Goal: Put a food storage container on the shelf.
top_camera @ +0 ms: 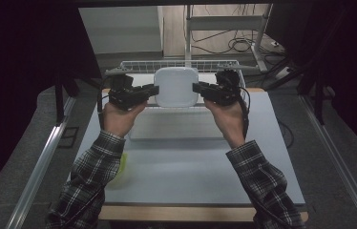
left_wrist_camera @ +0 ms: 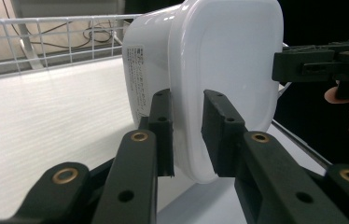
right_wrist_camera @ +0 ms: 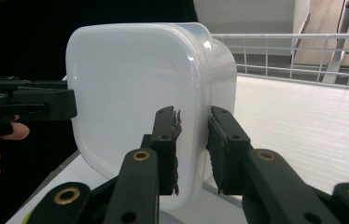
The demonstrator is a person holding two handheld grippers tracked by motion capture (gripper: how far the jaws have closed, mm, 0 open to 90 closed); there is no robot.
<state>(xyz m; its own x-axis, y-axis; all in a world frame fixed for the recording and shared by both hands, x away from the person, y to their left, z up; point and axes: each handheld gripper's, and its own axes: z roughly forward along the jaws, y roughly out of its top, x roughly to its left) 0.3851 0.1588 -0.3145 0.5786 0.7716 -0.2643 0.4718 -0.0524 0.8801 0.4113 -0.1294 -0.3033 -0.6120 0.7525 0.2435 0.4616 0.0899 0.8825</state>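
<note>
A white plastic container with a rounded lid hangs on its side between my two grippers, just in front of the wire basket. My left gripper is shut on its left rim. My right gripper is shut on its right rim. In the left gripper view the jaws pinch the lid's edge of the container, whose printed label faces left. Seen from the right gripper view, that gripper clamps the container's opposite edge. Both lid and body are tilted toward the camera.
The white wire basket with a pale floor stands at the table's far edge. A flat white tray lies under the container. A yellow-green item peeks out beside the left sleeve. The grey tabletop reaches toward the person.
</note>
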